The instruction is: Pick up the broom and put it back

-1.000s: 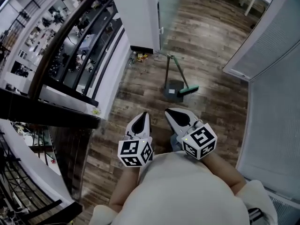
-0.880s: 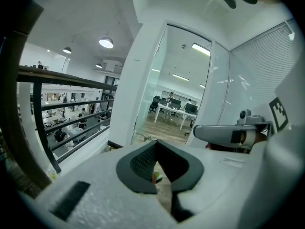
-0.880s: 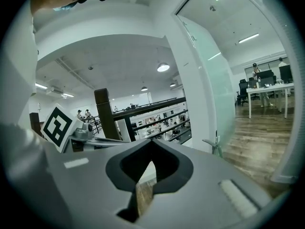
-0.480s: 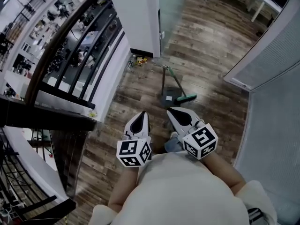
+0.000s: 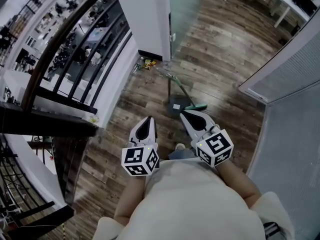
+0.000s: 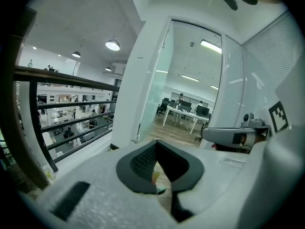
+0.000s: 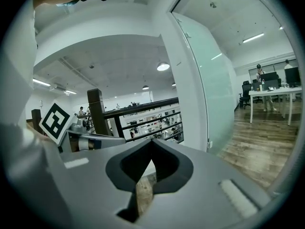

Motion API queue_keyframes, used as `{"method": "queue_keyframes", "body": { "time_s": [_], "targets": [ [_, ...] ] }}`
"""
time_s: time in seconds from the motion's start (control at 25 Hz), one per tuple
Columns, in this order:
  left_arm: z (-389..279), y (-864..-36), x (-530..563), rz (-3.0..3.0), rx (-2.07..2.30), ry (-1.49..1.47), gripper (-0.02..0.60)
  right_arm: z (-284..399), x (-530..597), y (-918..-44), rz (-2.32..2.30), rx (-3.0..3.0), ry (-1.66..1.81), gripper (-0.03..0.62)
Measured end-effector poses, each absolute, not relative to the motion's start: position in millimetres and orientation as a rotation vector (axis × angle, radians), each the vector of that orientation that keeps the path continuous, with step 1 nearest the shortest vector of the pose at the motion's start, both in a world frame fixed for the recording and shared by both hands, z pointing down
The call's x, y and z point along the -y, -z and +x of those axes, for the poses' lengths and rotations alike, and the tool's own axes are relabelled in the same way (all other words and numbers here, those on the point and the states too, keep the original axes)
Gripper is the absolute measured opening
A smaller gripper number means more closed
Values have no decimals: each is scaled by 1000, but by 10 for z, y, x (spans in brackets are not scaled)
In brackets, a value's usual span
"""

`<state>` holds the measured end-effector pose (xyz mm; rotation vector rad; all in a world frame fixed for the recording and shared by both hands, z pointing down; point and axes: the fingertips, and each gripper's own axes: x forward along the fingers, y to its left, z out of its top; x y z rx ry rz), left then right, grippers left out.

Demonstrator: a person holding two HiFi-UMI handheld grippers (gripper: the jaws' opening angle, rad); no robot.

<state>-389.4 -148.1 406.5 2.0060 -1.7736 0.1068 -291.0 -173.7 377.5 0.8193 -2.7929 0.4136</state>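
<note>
Head view: the broom (image 5: 183, 91) lies flat on the wooden floor (image 5: 225, 49), its handle running from 11 o'clock to 5 o'clock and its green head at the near end. A dark dustpan (image 5: 175, 105) sits just beside the head, at its 9 o'clock. The right gripper (image 5: 186, 115) points toward 12 o'clock with its tip close below the green head. The left gripper (image 5: 149, 120) is held parallel at its 9 o'clock, well apart from the broom. The step in hand is judged to be the approach, as nothing is gripped yet. The next move calls for lowering one gripper to the handle, spreading its tongs and aligning them across the shaft. The place where the broom belongs is not identifiable. The person's body cuts off the floor at 6 o'clock. Left gripper view: the tongs are pressed together at the tips with nothing pinched. A sliver of floor and a green fleck, probably the broom head, show through the gap behind the tips, and the rest of the broom is hidden. A railing (image 6: 71, 82) stands at 9 o'clock. Right gripper view: the tongs are likewise pressed together and empty. Only floorboards show through the gap, and neither broom nor dustpan is visible.
</note>
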Motion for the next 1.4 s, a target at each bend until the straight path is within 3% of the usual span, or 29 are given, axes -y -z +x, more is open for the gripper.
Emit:
{"method": "queue_keyframes", "body": {
  "time_s": [0.52, 1.4],
  "targets": [
    [-3801, -4247, 1664, 1955, 1783, -166, 5, -2497, 2195, -4057, 934, 2726, -398, 7],
    [-4061, -4833, 2857, 2003, 1632, -264, 5, -2832, 3261, -4843, 1023, 2560, -388, 41]
  ]
}}
